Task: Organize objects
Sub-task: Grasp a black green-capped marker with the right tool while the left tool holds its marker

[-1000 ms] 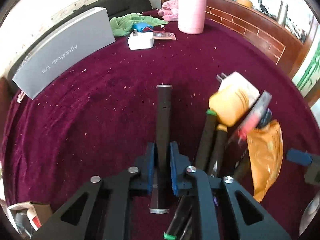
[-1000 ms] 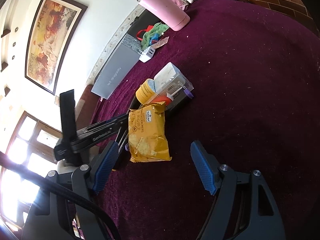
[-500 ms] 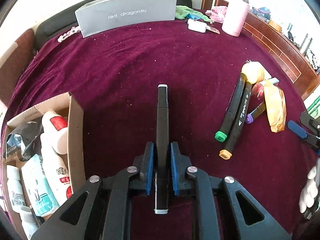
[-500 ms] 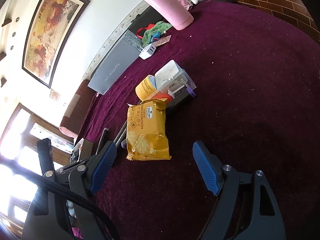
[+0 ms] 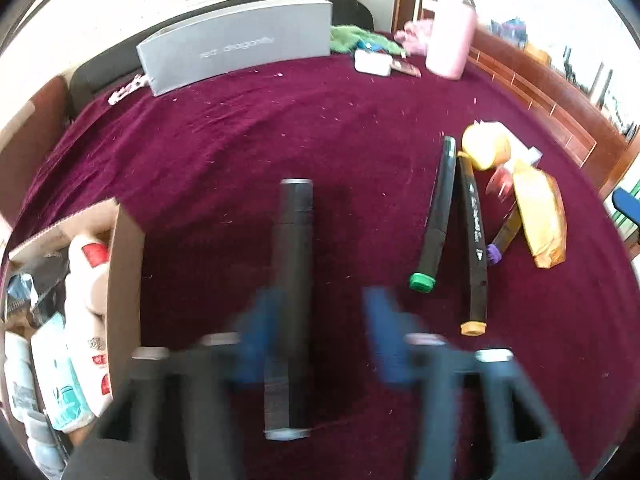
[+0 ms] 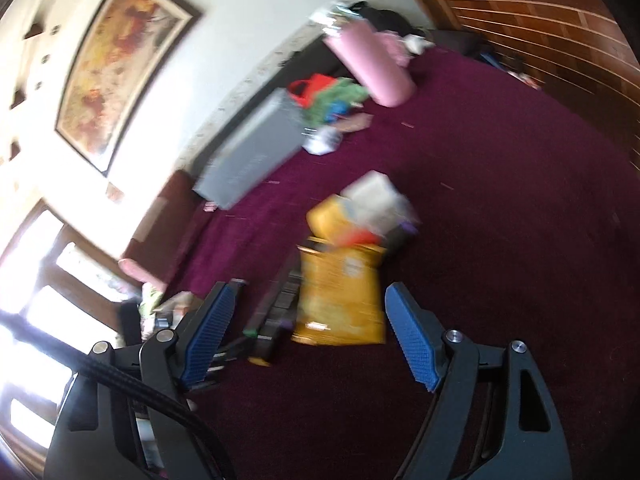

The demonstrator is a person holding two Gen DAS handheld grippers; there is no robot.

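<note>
In the left wrist view my left gripper [image 5: 316, 332] is open, its blue pads blurred by motion. A black marker [image 5: 292, 280] lies between the pads, closer to the left one; I cannot tell whether it touches them. To its right lie a green-capped marker [image 5: 434, 216], an orange-capped marker [image 5: 474, 248], a purple-capped marker [image 5: 502, 238], a yellow tape roll [image 5: 486, 146] and an orange cracker pack [image 5: 542, 216]. My right gripper [image 6: 308, 336] is open and empty, its pads either side of the cracker pack [image 6: 340, 292] ahead of it.
A cardboard box [image 5: 124, 280] with bottles and packets stands at the left. A grey box [image 5: 240, 54], a white charger [image 5: 372, 64], a green cloth [image 5: 356, 36] and a pink bottle [image 5: 452, 46] stand at the back of the maroon cloth [image 5: 280, 120]. A brick ledge borders the right.
My left gripper, shut on the black marker before, has opened its jaws around it. My right gripper has moved closer to the cracker pack; both views are motion-blurred.
</note>
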